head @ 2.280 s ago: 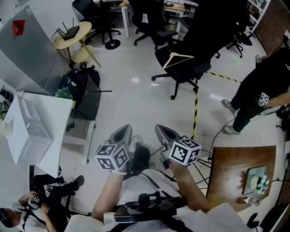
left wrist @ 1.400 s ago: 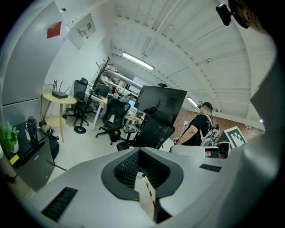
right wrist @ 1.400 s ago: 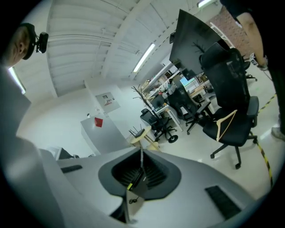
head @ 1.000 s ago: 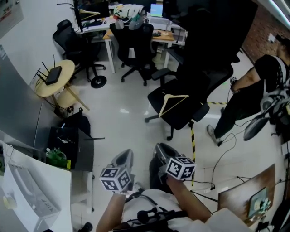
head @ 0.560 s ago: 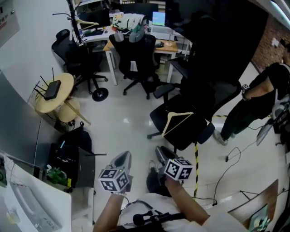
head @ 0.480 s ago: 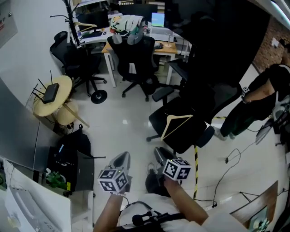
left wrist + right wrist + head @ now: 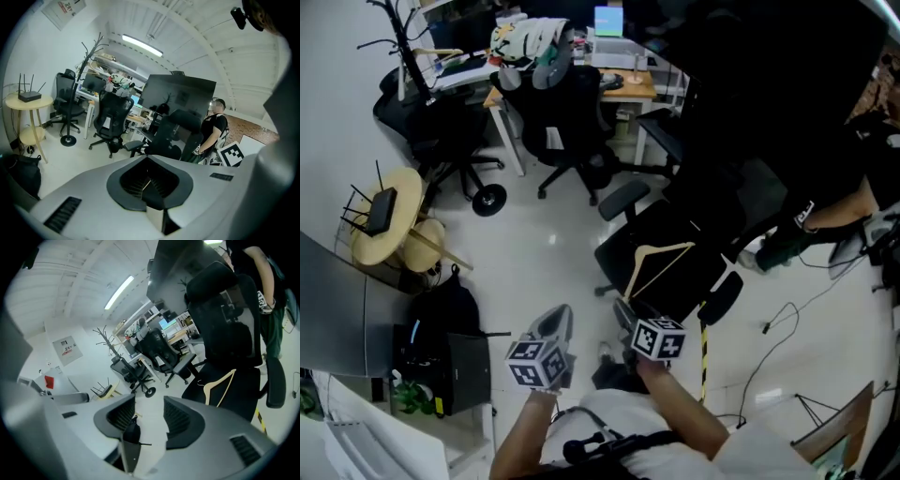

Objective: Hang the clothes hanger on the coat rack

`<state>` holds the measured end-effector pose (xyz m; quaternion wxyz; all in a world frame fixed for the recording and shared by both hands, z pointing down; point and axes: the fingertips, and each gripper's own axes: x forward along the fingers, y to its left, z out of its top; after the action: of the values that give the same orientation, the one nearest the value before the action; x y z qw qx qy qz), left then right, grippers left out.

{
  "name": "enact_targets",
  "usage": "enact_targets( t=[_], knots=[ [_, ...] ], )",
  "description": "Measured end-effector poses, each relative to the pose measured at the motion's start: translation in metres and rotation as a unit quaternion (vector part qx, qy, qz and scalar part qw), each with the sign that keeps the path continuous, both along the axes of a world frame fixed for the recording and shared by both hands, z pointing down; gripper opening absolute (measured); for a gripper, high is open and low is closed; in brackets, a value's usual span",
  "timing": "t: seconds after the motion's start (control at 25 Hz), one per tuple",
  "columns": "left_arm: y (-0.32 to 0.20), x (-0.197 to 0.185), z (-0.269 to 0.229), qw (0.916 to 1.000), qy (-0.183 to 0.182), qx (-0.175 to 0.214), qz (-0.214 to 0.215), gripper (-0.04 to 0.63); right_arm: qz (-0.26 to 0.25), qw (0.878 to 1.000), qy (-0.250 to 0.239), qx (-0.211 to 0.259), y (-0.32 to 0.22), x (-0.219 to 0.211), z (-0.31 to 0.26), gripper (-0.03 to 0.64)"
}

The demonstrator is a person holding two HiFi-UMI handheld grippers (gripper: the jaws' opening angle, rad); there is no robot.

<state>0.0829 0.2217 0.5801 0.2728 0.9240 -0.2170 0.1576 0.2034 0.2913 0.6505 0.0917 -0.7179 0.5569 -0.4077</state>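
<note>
Left gripper (image 7: 555,321) is sitting low in the head view, and the left gripper view (image 7: 148,158) is showing its jaws pressed together with nothing between them. Right gripper (image 7: 628,312) is just beside it. Its jaws have just been opening and are standing wide apart in the right gripper view (image 7: 149,416), with only floor showing in the gap. Both grippers are pointing forward and a little down, clear of everything.

Clothes hanger (image 7: 666,249) is lying flat on the seat of a black office chair (image 7: 717,267), just ahead of the right gripper and untouched. It is pale wood, and in the right gripper view (image 7: 220,378) it is showing to the right of the jaws, not between them.

Coat rack (image 7: 398,37) is standing well apart, at the far left end of the floor by the left end of the wooden desk (image 7: 633,86). It is a thin black pole with branching arms, and it also shows in the left gripper view (image 7: 89,61).

A second black chair (image 7: 567,122) is standing in front of the desk. A round side table (image 7: 389,220) is standing at the left. A person (image 7: 825,220) is standing at the right edge, beside the chair with the hanger.
</note>
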Motion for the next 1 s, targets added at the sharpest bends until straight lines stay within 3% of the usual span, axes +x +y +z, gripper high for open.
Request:
enact_targets(
  t=[0.28, 0.52, 1.0],
  knots=[
    [-0.023, 0.051, 0.043, 0.9984, -0.049, -0.007, 0.027, -0.012, 0.014, 0.996, 0.029, -0.085, -0.029, 0.067, 0.091, 0.221],
    [-0.031, 0.086, 0.103, 0.9935, -0.086, -0.033, 0.067, -0.012, 0.014, 0.983, 0.065, -0.173, -0.048, 0.116, 0.178, 0.242],
    [-0.060, 0.141, 0.203, 0.9874, -0.095, -0.087, 0.093, -0.012, 0.029, 0.963, 0.063, -0.261, -0.088, 0.195, 0.324, 0.244]
  ],
)
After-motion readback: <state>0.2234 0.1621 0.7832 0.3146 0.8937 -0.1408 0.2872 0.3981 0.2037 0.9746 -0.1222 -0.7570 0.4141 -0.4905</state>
